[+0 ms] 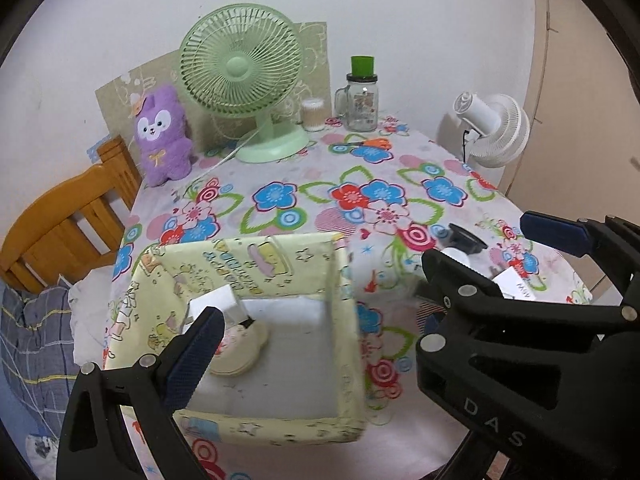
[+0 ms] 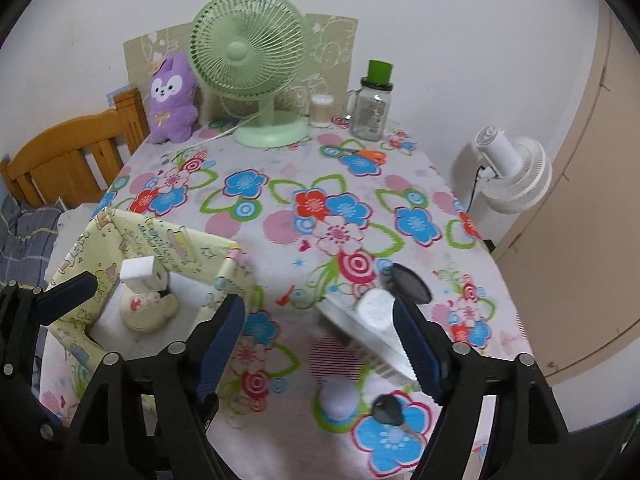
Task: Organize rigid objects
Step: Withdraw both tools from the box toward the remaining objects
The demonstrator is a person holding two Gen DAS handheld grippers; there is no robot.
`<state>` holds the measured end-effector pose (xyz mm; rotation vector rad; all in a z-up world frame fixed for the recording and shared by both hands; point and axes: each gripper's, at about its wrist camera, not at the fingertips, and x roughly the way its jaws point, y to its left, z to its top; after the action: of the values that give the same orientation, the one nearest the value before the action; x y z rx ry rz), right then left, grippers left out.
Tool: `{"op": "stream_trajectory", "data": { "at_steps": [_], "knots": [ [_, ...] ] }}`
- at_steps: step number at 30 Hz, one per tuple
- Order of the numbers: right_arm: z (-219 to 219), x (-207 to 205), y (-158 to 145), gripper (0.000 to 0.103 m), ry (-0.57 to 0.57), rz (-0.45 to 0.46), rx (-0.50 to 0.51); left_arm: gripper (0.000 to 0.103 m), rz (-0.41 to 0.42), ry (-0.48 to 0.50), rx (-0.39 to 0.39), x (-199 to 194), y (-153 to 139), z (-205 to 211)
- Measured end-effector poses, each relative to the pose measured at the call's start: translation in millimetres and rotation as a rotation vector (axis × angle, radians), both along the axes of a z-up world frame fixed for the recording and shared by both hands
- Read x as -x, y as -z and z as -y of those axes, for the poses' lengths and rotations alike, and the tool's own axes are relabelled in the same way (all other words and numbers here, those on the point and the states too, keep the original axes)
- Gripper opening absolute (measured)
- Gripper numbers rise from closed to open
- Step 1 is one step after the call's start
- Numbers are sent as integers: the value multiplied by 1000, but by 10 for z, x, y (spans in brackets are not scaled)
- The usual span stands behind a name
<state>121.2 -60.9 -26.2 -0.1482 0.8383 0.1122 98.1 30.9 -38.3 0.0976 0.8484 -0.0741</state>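
Floral tablecloth [image 2: 304, 184] is seen over a table set against a white wall. Right gripper [image 2: 320, 340] is spread wide, nothing pinched; a white flat item [image 2: 372, 328] lies on the cloth between its fingers, touching the right pad. Left gripper [image 1: 316, 292] is also seen wide open over the yellow box [image 1: 344, 320], which holds a white charger [image 2: 142, 274] and a cream disc [image 2: 146, 312]. Near the front edge, a white cap [image 2: 338, 400] and key [image 2: 388, 410] are noted. Farther back: green fan [image 2: 248, 52], purple plush [image 2: 172, 100], jar [image 2: 370, 108].
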Motion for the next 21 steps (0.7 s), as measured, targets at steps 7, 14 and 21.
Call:
{"op": "stream_trajectory", "data": {
  "at_steps": [7,14,21],
  "knots": [
    [246,114,-61,88,8,41,5,101,26,-1,0,87,-23,240],
    [502,220,-54,90,24,53,-11,102,32,-3,14,152,-2,447],
    [719,285,-12,90,38,61,-7,102,54,7,13,212,45,677]
  ]
}}
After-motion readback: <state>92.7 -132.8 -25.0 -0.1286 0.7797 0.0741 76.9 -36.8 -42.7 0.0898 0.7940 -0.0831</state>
